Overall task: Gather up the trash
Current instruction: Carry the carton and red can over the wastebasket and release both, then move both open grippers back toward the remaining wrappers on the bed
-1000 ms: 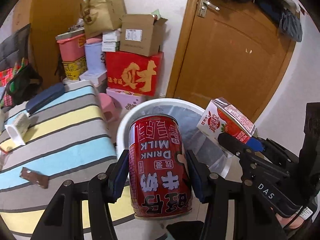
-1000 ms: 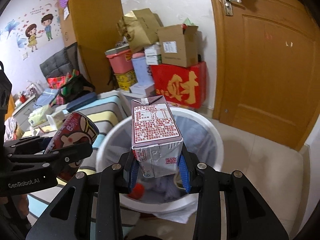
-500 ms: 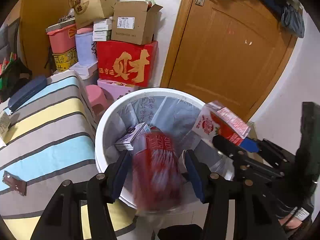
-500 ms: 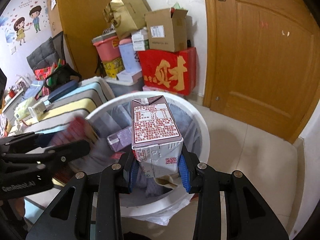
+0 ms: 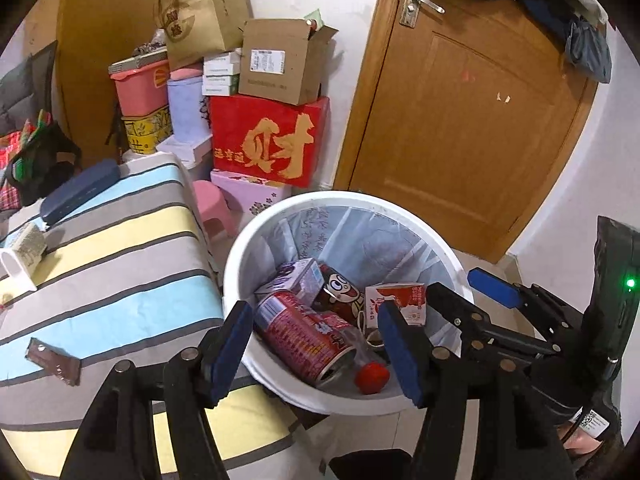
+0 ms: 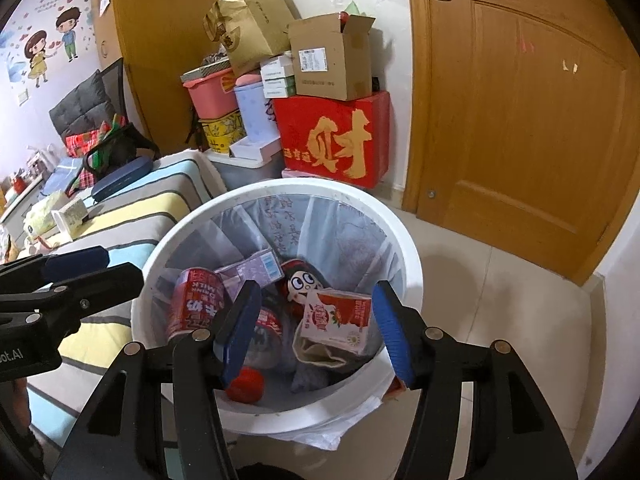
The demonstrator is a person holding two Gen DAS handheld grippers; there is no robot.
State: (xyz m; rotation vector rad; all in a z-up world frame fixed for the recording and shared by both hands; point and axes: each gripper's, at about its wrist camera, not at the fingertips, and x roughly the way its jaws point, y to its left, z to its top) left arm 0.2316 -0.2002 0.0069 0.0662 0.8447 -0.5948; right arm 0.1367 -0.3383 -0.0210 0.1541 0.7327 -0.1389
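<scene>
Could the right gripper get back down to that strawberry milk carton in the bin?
Probably yes. The right gripper stands open directly above the white bin, and the milk carton lies on top of the trash with nothing covering it.

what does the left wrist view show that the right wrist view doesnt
Only the left wrist view: a small brown rectangular piece on the striped blanket, and clothes hung on the door.
Only the right wrist view: cartoon couple wall stickers.
Both: the white round trash bin, the red milk drink can and the strawberry milk carton inside it, both grippers open.
</scene>
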